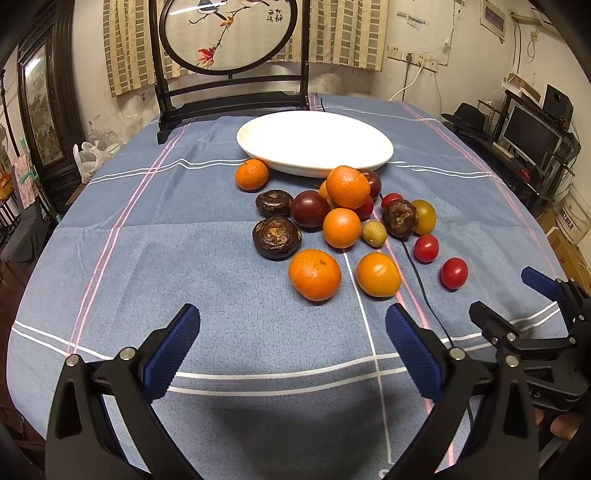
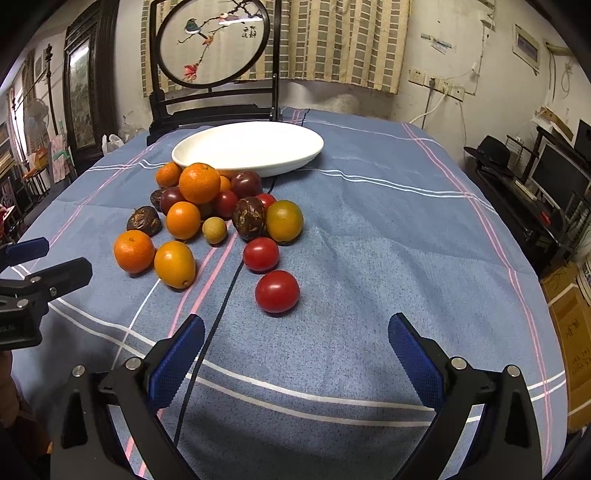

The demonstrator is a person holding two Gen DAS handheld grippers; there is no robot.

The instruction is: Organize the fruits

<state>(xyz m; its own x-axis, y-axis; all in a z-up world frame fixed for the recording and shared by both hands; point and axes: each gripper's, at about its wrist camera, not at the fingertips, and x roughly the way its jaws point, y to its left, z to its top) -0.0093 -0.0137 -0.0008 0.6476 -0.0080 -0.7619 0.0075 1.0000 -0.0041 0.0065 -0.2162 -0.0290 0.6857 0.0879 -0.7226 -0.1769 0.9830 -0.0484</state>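
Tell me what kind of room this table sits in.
Probably a lived-in home room, part dining room, part study: a blue plaid tablecloth with fruit and a white dish, an embroidered bird screen behind it, and a computer monitor on a cluttered desk.

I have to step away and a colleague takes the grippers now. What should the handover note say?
Left gripper: open, empty, above the blue checked tablecloth, facing the fruit pile.
Right gripper: open, empty, nearest the closest small red tomato.
White oval ceramic plate: behind the pile, nothing in it.
Fruit all on the cloth: orange mandarins such as the near one, dark brown wrinkled fruits, dark purple round fruits, a small tan round fruit, red tomatoes.
A thin black cable runs through the pile.
Done: nothing moved yet.
Left: all the sorting.
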